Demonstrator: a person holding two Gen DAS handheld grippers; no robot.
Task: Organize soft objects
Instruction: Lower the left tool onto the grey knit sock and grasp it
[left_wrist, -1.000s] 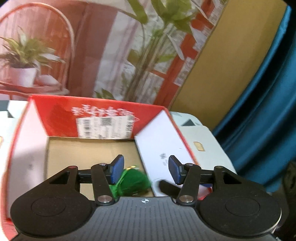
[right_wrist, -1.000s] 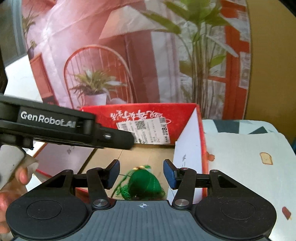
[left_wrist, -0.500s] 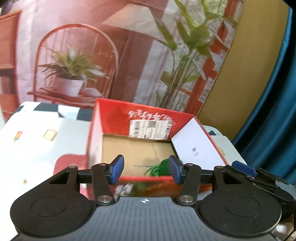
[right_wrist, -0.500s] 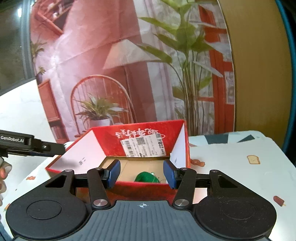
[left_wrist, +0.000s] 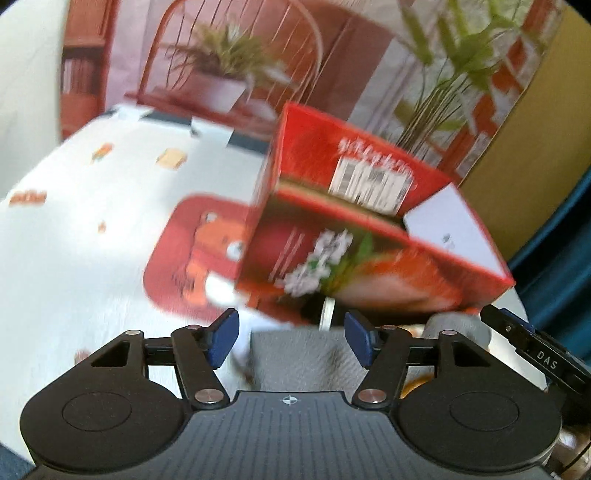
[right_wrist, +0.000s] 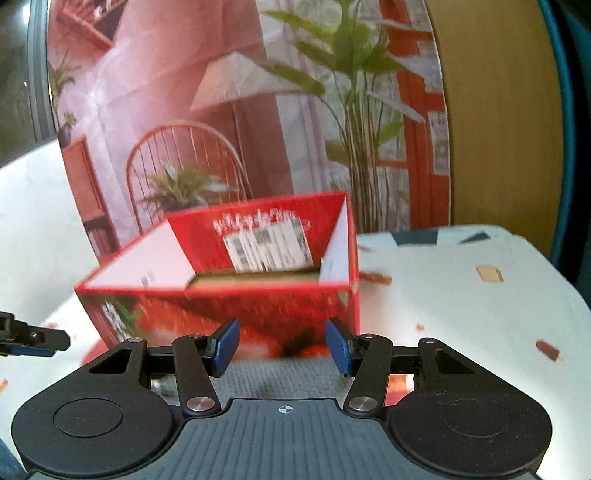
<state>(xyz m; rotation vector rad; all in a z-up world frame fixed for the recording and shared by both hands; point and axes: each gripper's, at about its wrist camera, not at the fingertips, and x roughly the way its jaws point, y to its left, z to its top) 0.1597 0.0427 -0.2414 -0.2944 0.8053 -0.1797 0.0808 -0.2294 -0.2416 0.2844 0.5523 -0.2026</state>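
A red open-topped cardboard box (left_wrist: 373, 240) with a white label stands on the table; it also shows in the right wrist view (right_wrist: 236, 288). Its inside is hidden from both views. A grey soft object (left_wrist: 299, 354) lies in front of the box, right below my open, empty left gripper (left_wrist: 291, 341). The same grey object (right_wrist: 280, 376) lies under my open, empty right gripper (right_wrist: 282, 349). The right gripper's tip (left_wrist: 535, 350) shows at the right in the left wrist view.
A white patterned tablecloth (right_wrist: 461, 306) covers the table. A red mat with an orange cartoon figure (left_wrist: 195, 254) lies left of the box. A printed backdrop (right_wrist: 258, 110) of a chair and plants stands behind. A teal curtain (left_wrist: 565, 229) hangs on the right.
Both grippers have pulled back from over the box toward its near side and lowered. The green soft object in the box is out of sight now. A grey object has come into view.
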